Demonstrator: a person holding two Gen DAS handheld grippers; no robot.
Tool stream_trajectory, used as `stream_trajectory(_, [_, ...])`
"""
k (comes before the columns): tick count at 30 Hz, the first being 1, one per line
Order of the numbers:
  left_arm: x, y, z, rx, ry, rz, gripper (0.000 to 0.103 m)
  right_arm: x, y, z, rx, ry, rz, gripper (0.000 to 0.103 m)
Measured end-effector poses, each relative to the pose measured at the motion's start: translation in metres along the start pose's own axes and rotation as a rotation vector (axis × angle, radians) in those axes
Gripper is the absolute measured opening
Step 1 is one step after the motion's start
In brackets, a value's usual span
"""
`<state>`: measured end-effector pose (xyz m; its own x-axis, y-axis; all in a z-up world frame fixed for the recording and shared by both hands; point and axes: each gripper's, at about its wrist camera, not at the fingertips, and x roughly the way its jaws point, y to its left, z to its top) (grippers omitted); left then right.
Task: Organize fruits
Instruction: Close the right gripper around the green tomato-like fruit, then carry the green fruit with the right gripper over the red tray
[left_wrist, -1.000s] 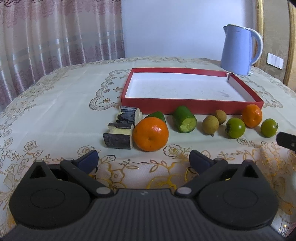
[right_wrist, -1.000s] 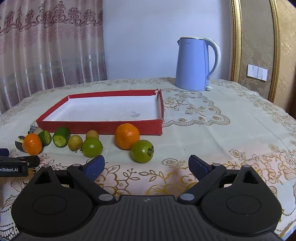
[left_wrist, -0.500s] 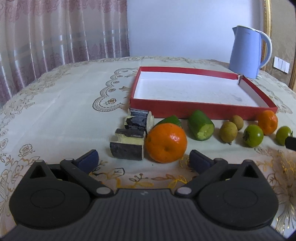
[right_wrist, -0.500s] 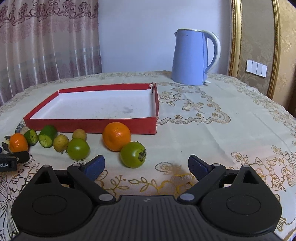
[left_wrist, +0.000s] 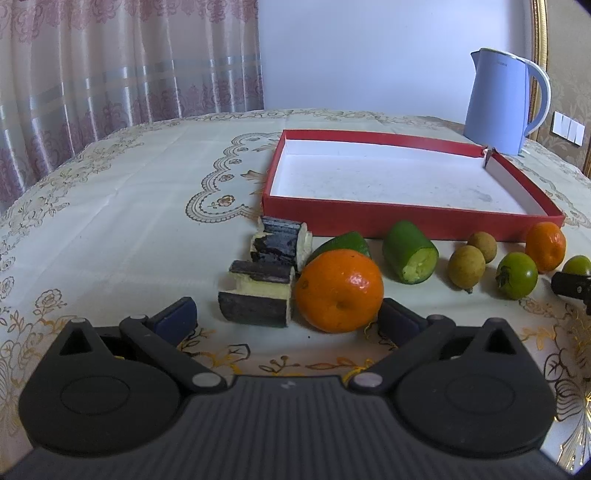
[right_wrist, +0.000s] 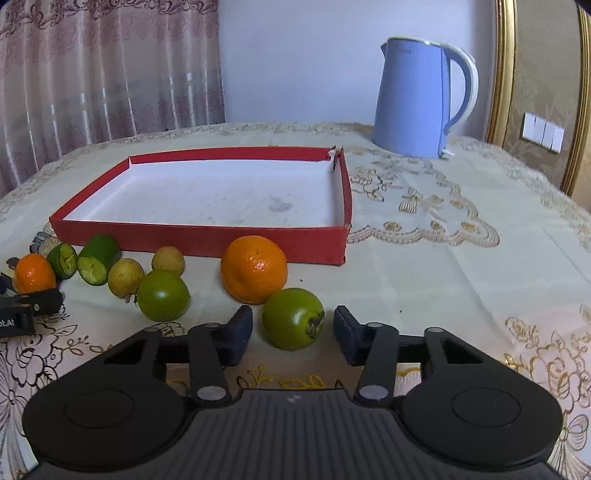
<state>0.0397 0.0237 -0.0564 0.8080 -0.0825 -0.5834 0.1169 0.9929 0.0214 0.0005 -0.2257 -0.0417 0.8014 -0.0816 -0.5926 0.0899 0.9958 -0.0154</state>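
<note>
My right gripper has just been closing its jaws, and the green fruit at lower centre of the right wrist view sits between them. A sliver of gap shows on either side of it, so I judge the pads are not pressing yet; nothing is held. My left gripper stands wide open and empty, its pads flanking the near orange and the dark eggplant chunk at lower centre of the left wrist view.

The red tray, where I take the fruit to belong, lies empty across the middle of both views, with the whole row of produce on the surface along its near wall.

What worries me most is the green fruit itself: it is round and smooth-looking, and it appears to sit nearer the left pad. If one pad arrives first, it may roll away toward the second orange just behind it, or squirt out forward. If I pinch only its near side, it could pop free on the lift.

On the left, my spread is wide enough to catch both the near orange and the eggplant chunk, which seem to touch. Closing as I stand could trap the wrong piece or shove both sideways.

The tray wall is another hazard: a low carry could clip it and push the light tray toward the blue kettle.
</note>
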Motion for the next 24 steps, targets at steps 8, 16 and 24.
stream_trajectory(8, [0.000,0.001,0.000,-0.007,-0.001,-0.003,0.103,-0.001,0.007,-0.005,-0.041,-0.035,-0.020,0.033])
stream_trajectory(16, [0.000,0.001,0.000,-0.008,-0.001,-0.005,0.103,-0.008,0.004,0.000,-0.017,-0.048,-0.013,0.033])
stream_trajectory(24, [0.009,0.000,0.006,0.023,-0.004,-0.019,0.103,-0.012,0.005,0.037,-0.052,-0.136,-0.020,0.033])
